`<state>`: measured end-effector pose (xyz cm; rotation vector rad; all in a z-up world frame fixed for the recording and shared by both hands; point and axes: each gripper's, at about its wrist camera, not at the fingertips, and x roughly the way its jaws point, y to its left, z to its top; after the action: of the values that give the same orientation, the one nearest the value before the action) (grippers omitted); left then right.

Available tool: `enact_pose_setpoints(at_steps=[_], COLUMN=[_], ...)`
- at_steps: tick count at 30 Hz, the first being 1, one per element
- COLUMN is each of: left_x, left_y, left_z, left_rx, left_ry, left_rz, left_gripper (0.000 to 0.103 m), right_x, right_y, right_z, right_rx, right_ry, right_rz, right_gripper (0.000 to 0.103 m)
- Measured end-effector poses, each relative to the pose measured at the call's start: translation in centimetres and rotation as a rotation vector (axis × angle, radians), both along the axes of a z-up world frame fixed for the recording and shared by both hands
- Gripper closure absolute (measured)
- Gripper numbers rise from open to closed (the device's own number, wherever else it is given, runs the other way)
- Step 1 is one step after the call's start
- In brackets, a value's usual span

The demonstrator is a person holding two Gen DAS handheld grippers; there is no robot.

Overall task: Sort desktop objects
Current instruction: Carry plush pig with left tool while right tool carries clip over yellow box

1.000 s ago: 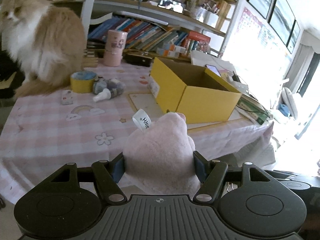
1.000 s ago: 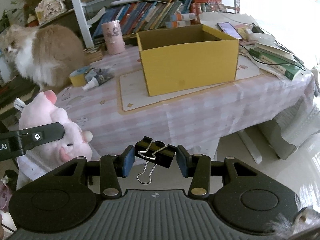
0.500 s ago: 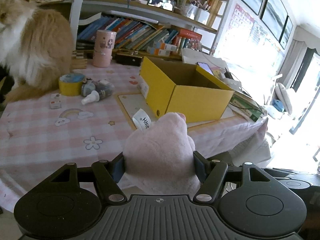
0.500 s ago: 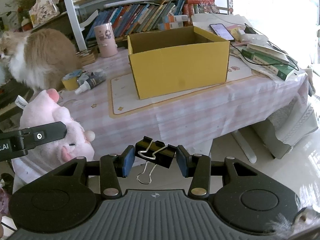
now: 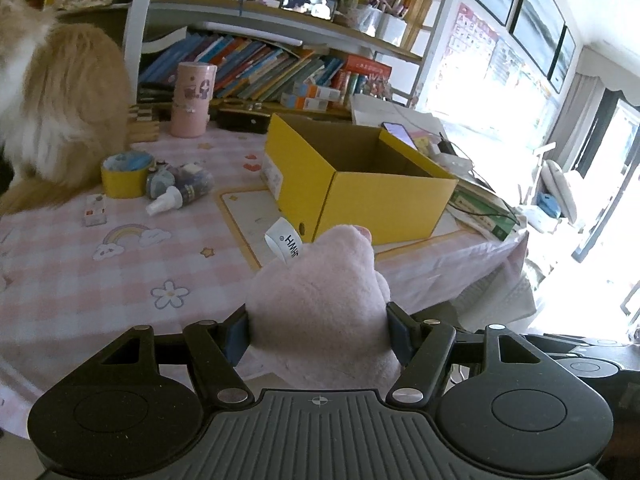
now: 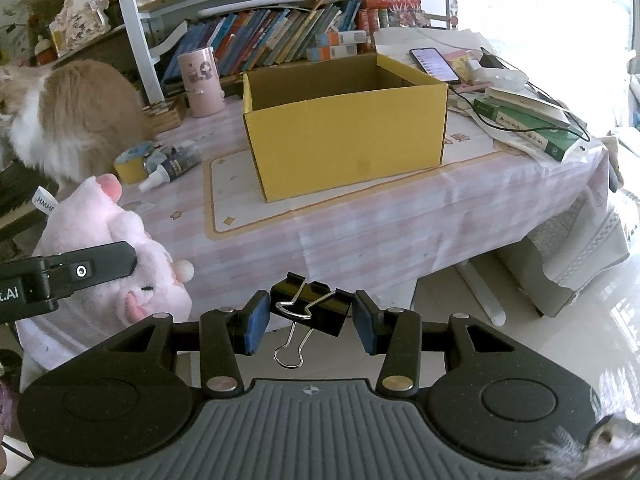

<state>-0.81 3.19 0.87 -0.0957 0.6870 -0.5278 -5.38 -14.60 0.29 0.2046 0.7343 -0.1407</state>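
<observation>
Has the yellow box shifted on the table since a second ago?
No. The yellow box sits on the same spot of the bordered mat as before, near the pink cup; only the camera view changed.

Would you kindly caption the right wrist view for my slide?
Right gripper clamps a black binder clip before the open yellow box, pink plush toy alongside.

The plush pig's (image 5: 320, 300) tag (image 5: 285, 242) reads "HMH".
</observation>
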Motion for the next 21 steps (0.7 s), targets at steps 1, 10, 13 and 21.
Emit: enact_pose_setpoints(at_steps=[1,10,13,21], left_x=[0.0,0.5,0.6,1.3], left_y=[-0.1,-1.2,-1.5,-2.3], left_z=[0.0,0.0,0.0,0.0], left_rx=[0.0,0.002,0.003,0.004], left_ry=[0.0,-0.005,-0.008,-0.008], left_rz=[-0.002,-0.032,-0.034,-0.034], left_gripper=[0.035,0.035,0.035,0.035], right_x=[0.0,0.0,0.2,0.9], right_y=[-0.1,-0.9,-1.2,-1.8], right_z=[0.0,0.2,0.2,0.1], right_rx=[0.0,-0.003,-0.004,-0.005], right_ry=[0.0,0.001,0.001,0.007], right_rz=[-0.001,-0.024,-0.027,-0.024], right_gripper=[0.061,0.061,0.061,0.061])
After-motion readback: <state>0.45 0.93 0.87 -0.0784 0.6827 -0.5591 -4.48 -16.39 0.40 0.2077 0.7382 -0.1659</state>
